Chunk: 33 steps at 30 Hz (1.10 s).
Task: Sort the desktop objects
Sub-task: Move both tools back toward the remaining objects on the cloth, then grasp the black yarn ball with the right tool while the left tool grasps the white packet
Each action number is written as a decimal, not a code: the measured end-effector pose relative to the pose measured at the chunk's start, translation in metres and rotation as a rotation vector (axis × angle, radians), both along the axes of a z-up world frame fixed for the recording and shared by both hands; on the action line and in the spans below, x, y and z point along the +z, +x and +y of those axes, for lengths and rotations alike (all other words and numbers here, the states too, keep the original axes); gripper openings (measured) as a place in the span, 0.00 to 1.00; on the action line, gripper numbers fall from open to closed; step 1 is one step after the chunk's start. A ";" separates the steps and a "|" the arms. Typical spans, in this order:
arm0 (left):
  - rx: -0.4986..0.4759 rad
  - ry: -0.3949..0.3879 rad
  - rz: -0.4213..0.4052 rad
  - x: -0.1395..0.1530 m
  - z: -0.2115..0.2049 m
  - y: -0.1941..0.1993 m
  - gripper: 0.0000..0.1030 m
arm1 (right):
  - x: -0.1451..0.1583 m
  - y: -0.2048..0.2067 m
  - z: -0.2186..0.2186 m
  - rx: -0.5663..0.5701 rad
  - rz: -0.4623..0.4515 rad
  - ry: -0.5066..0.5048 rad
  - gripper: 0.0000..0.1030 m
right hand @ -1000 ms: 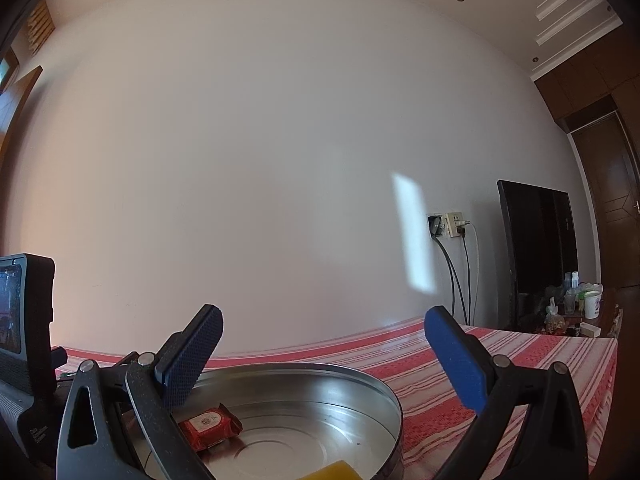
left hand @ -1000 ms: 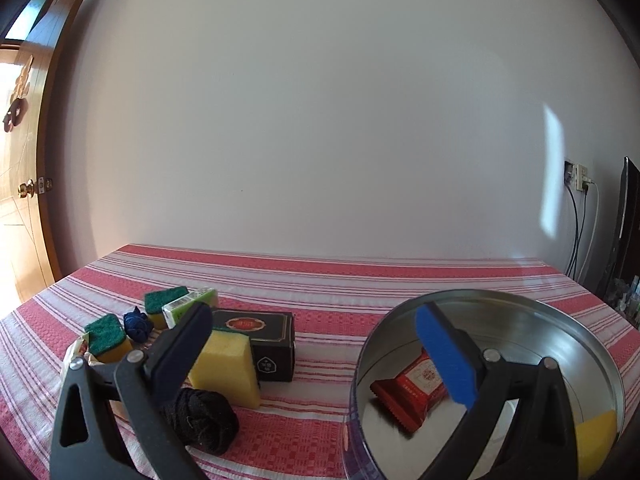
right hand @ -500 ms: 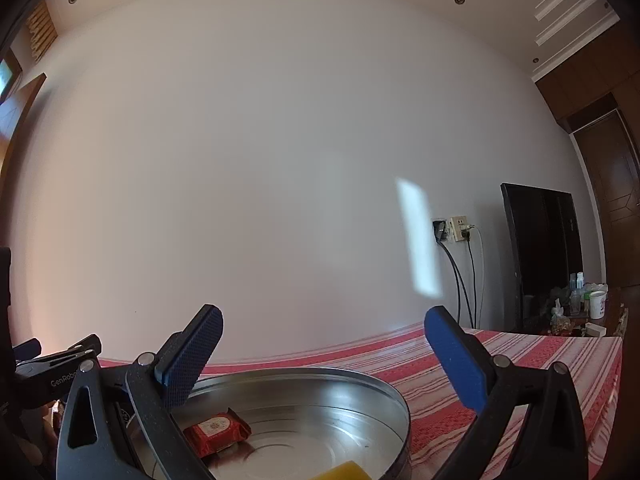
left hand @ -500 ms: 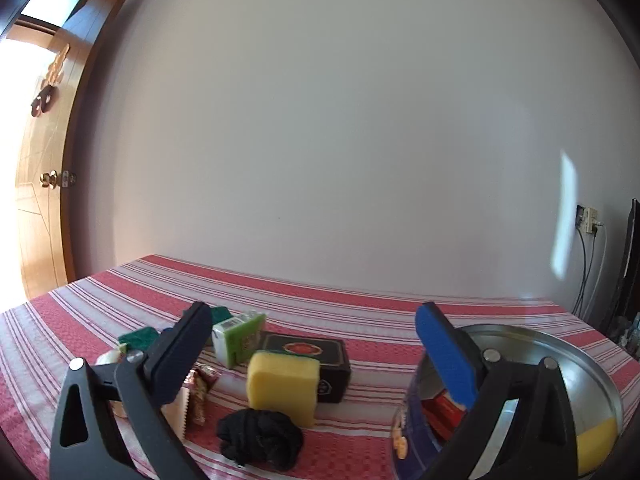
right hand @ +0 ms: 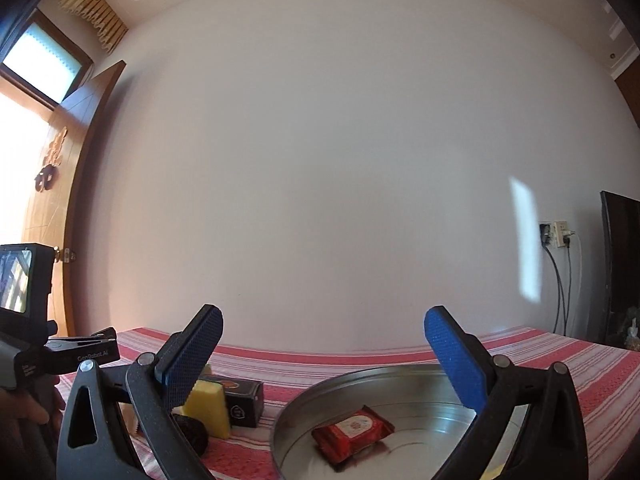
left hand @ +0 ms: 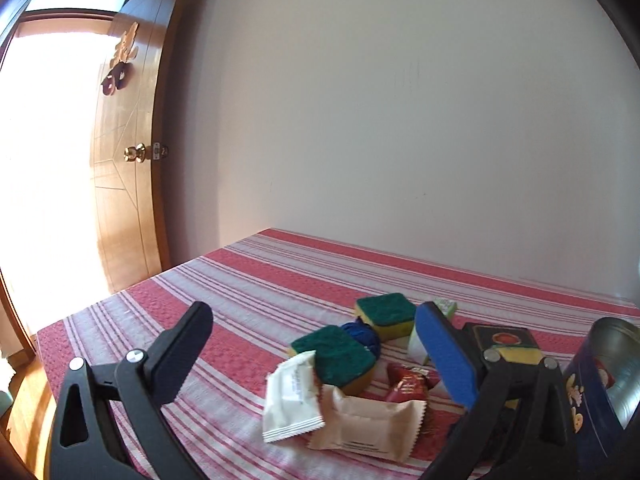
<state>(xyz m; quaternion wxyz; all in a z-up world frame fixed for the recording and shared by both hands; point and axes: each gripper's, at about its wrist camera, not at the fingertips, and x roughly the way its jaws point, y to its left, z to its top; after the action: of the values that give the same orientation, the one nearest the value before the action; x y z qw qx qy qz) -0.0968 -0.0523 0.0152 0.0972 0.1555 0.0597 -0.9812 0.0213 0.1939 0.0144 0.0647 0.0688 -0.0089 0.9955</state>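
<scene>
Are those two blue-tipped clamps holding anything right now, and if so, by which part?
Nothing is held. The left gripper is open above the snack packets and sponges; the right gripper is open over the round tin.

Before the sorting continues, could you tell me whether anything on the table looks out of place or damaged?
Nothing looks damaged or spilled. The unsorted items simply lie in a loose heap: a white packet overlaps a tan packet, beside green-topped sponges. One red packet lies inside the tin.

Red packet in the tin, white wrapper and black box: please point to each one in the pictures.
Red packet [right hand: 352,438], right wrist view, centre of its top face.
White wrapper [left hand: 291,398], left wrist view, middle of the pack.
Black box [left hand: 503,338], left wrist view, top face emblem.
</scene>
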 end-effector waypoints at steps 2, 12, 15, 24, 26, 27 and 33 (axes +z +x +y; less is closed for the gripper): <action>0.008 0.060 -0.028 -0.004 -0.018 -0.004 1.00 | 0.000 -0.011 -0.014 0.050 -0.043 0.029 0.99; 0.087 0.240 -0.207 -0.028 -0.058 -0.026 1.00 | -0.014 -0.088 -0.073 0.319 -0.403 0.170 0.99; 0.086 0.261 -0.246 -0.033 -0.063 -0.030 1.00 | -0.024 -0.103 -0.082 0.385 -0.485 0.184 0.95; 0.019 0.246 -0.330 -0.040 -0.053 -0.041 1.00 | -0.054 -0.154 -0.097 0.453 -0.785 0.145 0.90; 0.012 0.230 -0.361 -0.042 -0.050 -0.045 1.00 | -0.061 -0.163 -0.102 0.457 -0.830 0.159 0.85; 0.012 0.226 -0.378 -0.044 -0.049 -0.047 1.00 | -0.064 -0.165 -0.104 0.465 -0.854 0.163 0.83; -0.010 0.273 -0.468 -0.056 -0.054 -0.059 1.00 | -0.079 -0.181 -0.105 0.485 -0.974 0.128 0.71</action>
<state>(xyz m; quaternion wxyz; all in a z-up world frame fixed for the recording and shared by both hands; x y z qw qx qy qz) -0.1559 -0.1061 -0.0411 0.0814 0.3902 0.1666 -0.9018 -0.1598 0.0885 -0.0650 -0.1827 -0.3964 -0.0822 0.8959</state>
